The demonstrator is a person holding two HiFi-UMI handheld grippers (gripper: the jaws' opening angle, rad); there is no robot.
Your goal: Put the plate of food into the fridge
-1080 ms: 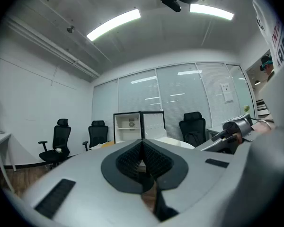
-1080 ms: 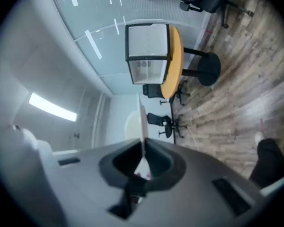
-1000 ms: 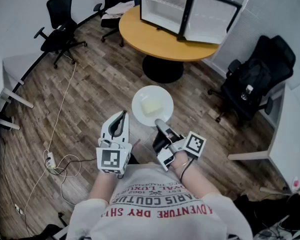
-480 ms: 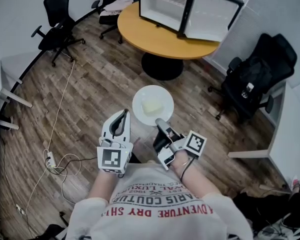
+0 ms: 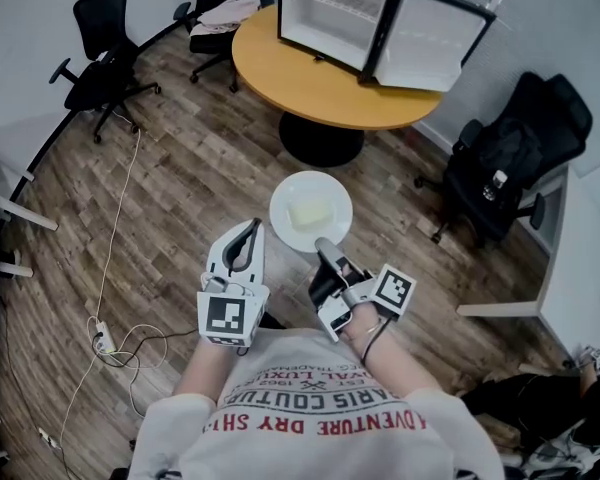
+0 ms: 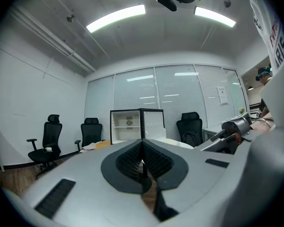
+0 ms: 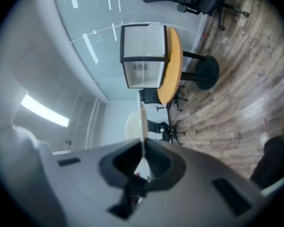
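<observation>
A white plate carrying a pale yellow block of food hangs level above the wooden floor, in front of the person. My right gripper is shut on its near rim; in the right gripper view the plate shows edge-on between the pads. My left gripper is beside the plate on the left, shut and holding nothing, its pads meeting. Ahead, a small fridge stands on a round orange table with its door swung open and its white inside empty.
Black office chairs stand at the far left and behind the table. A black chair loaded with a bag is on the right, next to a white desk. A power strip and cable lie on the floor at the left.
The person has walked toward the table with both grippers, the plate still in the right one. Table and fridge now sit closer and the floor has slid back underneath.
</observation>
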